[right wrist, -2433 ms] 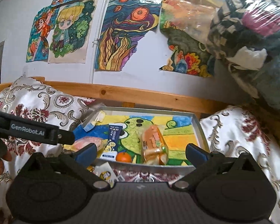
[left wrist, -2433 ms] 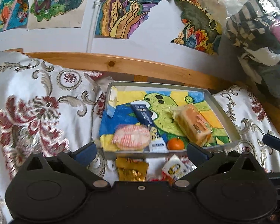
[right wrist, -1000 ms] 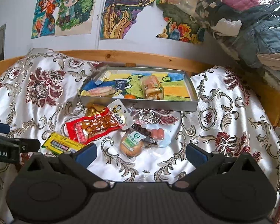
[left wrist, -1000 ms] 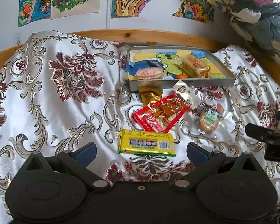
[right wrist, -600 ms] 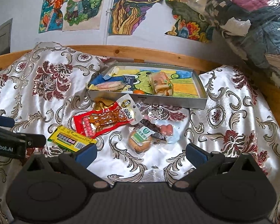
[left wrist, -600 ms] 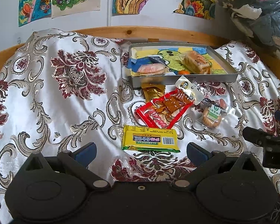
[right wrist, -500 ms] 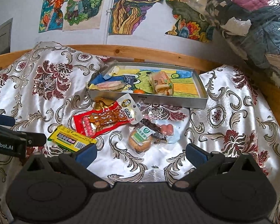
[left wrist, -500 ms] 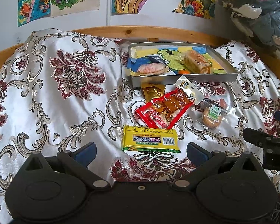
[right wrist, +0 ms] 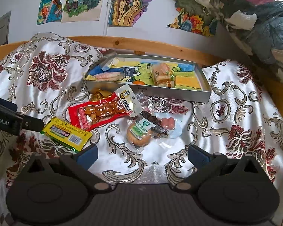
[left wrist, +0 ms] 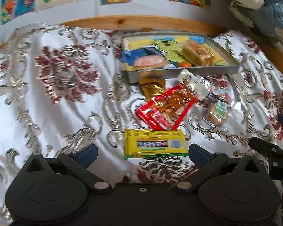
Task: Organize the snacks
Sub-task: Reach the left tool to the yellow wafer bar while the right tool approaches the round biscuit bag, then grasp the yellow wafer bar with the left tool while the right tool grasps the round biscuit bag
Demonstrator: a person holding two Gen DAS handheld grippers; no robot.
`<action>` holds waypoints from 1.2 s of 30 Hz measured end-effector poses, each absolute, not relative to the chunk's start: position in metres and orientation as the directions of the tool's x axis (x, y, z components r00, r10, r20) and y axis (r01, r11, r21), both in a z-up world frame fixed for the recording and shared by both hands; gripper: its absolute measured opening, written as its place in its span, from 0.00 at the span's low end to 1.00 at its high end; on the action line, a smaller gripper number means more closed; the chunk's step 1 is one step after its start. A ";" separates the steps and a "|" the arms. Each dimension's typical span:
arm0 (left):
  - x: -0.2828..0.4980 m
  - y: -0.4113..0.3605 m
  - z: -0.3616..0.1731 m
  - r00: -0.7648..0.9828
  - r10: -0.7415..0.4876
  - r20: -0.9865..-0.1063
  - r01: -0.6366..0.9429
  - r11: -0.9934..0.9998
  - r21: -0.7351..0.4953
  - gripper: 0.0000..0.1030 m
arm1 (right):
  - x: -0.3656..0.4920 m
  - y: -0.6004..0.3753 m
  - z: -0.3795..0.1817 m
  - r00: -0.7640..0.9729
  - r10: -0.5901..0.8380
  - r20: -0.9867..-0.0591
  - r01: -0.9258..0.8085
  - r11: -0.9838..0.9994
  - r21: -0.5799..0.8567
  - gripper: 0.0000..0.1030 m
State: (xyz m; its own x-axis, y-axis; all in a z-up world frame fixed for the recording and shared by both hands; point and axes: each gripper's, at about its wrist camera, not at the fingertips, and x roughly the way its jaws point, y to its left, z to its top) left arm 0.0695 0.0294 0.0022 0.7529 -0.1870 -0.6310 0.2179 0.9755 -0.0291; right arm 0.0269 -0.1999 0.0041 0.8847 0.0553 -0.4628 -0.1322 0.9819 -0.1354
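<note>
1. Over the last couple of seconds both tongs had pulled back from the tray, where they had been close up; at this moment the whole spread of snacks on the bed cover was in sight.
2. In the last half second the left tongs had edged nearer the yellow packet, which lay flat just ahead of them, between the wide-open, empty jaws.
3. The right tongs were likewise wide open and empty, facing the round biscuit pack.
4. The tray at the far side already held a bread pack, a pink wafer pack and an orange.
5. The red packet, gold packet and white packet lay outside it, so sorting looked about half done, with the yellow packet probably next.
</note>
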 end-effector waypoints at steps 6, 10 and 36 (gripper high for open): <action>0.091 0.028 -0.011 0.693 -0.244 -0.678 0.291 0.955 -0.046 0.99 | 0.058 -0.200 0.003 0.885 0.071 -0.461 -0.142 0.982 -0.122 1.00; 0.099 0.024 -0.014 0.689 -0.252 -0.680 0.345 0.939 0.002 0.99 | 0.089 -0.198 -0.003 0.865 0.096 -0.493 -0.170 0.979 -0.108 1.00; 0.157 -0.005 -0.043 0.498 -0.351 -0.793 0.747 0.638 0.187 0.86 | 0.155 -0.224 -0.031 0.784 0.236 -0.573 -0.128 0.966 0.223 0.72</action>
